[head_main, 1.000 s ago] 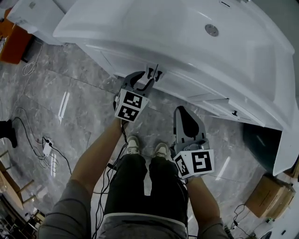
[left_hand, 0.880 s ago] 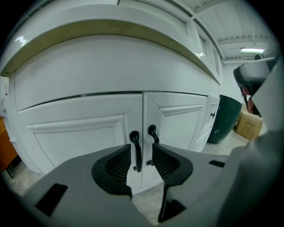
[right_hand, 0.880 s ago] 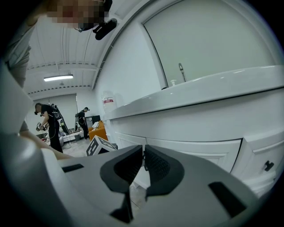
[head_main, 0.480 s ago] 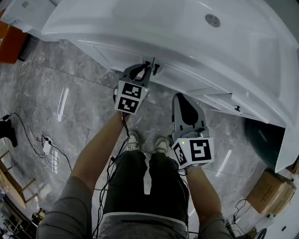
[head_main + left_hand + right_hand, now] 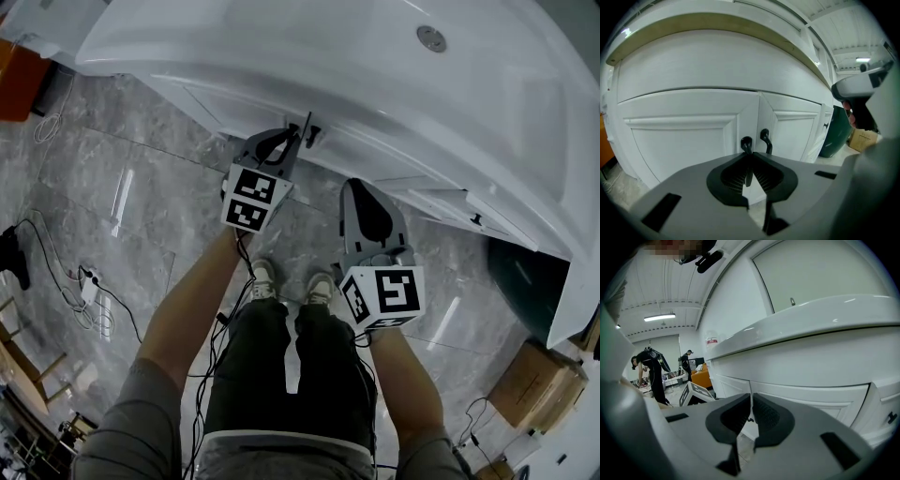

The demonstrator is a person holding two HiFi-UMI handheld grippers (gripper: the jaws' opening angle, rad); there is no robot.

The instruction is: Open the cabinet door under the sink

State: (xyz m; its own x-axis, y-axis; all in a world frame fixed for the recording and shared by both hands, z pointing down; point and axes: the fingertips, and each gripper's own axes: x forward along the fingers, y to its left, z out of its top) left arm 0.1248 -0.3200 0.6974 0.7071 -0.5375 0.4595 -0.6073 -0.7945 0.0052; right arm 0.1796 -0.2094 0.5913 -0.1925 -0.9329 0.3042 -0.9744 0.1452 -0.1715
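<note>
Door [image 5: 684,140], the left of two under the sink [image 5: 281,47], is shut, its black handle [image 5: 746,142] just beside the cabinet front's middle seam and close to its neighbour [image 5: 765,138]. The left tongs [image 5: 751,155] are closing on that handle, which stands between their pads, while the right tongs [image 5: 751,397] hang clenched and empty. Let the grip settle on this handle alone, then pull in an arc about the door's outer edge, not straight back, or the pads may slip.

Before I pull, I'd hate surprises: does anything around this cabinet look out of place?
The right-hand cabinet door seems to stand ajar, angled out from the front, unlike the closed middle doors. Loose cables trail across the floor.
</note>
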